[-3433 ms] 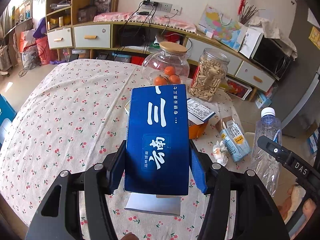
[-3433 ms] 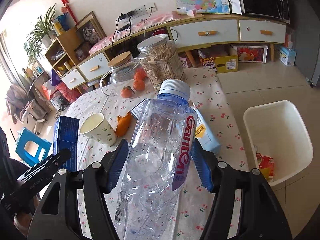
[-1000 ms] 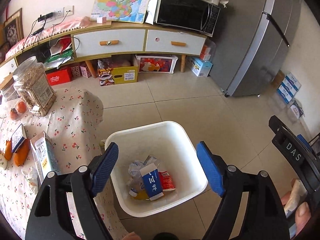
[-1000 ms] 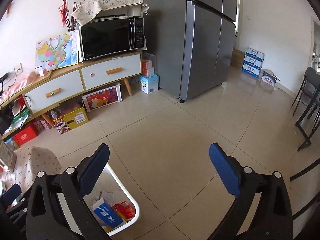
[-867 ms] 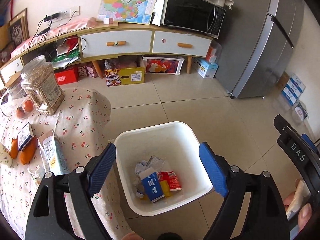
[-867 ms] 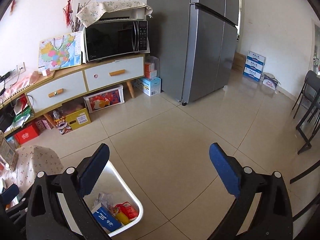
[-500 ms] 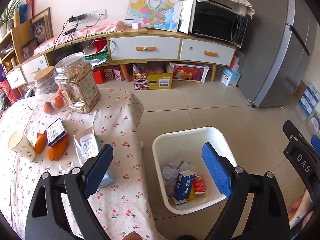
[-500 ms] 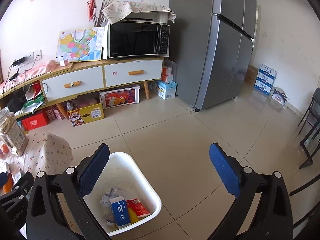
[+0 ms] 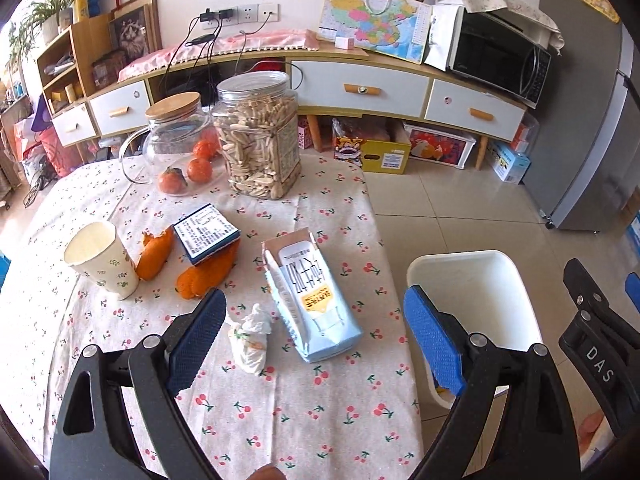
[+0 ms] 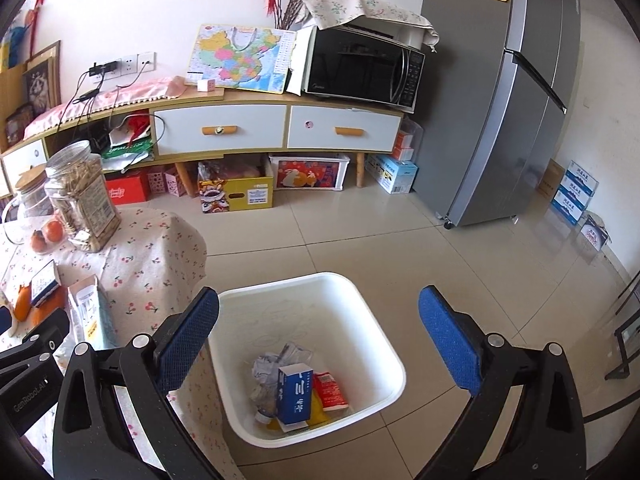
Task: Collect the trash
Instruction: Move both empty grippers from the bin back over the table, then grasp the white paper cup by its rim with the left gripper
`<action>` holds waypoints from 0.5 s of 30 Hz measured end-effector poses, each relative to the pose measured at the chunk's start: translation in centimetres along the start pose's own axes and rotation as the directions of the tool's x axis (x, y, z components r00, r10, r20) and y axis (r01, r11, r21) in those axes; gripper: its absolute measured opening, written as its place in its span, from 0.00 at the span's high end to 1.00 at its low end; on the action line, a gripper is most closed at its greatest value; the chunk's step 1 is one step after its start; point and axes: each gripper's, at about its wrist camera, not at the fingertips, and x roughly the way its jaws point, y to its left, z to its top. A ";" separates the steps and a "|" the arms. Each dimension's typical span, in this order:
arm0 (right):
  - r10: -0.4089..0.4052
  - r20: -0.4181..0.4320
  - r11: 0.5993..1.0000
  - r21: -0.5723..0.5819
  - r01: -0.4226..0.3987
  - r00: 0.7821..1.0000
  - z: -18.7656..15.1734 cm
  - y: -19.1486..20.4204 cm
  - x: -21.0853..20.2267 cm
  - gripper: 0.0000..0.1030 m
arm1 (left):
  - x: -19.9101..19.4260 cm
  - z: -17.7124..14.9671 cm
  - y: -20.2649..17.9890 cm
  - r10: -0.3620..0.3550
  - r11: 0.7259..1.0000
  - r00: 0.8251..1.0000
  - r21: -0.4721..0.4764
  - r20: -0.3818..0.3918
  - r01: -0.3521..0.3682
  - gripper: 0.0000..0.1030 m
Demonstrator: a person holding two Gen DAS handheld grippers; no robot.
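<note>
My left gripper (image 9: 316,342) is open and empty above the table's right edge. Below it lie a light blue milk carton (image 9: 308,284) on its side and a crumpled white tissue (image 9: 250,338). Further left are orange peels (image 9: 204,270), a small blue box (image 9: 206,232) and a paper cup (image 9: 102,258). My right gripper (image 10: 318,344) is open and empty above the white bin (image 10: 376,320) on the floor. In the bin lie a blue box (image 10: 295,396), a crushed clear bottle (image 10: 276,364) and a red wrapper (image 10: 330,390). The bin also shows in the left wrist view (image 9: 472,280).
A jar of seeds (image 9: 258,140) and a glass jar with oranges (image 9: 180,144) stand at the table's far side. A cabinet with a microwave (image 10: 360,68) and a grey fridge (image 10: 512,92) stand behind. Boxes sit on the tiled floor.
Both grippers held the blue box and the bottle, and these now lie in the bin. My left gripper has swung left from the bin to over the table. My right gripper stays over the bin.
</note>
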 end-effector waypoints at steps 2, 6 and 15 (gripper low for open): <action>0.022 -0.002 1.000 -0.012 -0.022 1.000 -0.3 1.5 -0.2 0.07 | -0.2 -0.1 1.3 0.022 1.000 1.000 0.000 0.010 -0.022 0.15; 0.055 0.000 0.997 -0.045 -0.055 0.999 -0.7 4.4 -0.7 0.07 | -0.1 -0.1 3.8 0.063 0.998 0.998 -0.009 0.024 -0.063 0.14; 0.131 -0.017 0.988 -0.083 -0.132 0.991 -1.0 9.9 -1.2 0.07 | 0.7 -0.7 10.0 0.144 0.989 0.990 -0.044 0.008 -0.143 0.13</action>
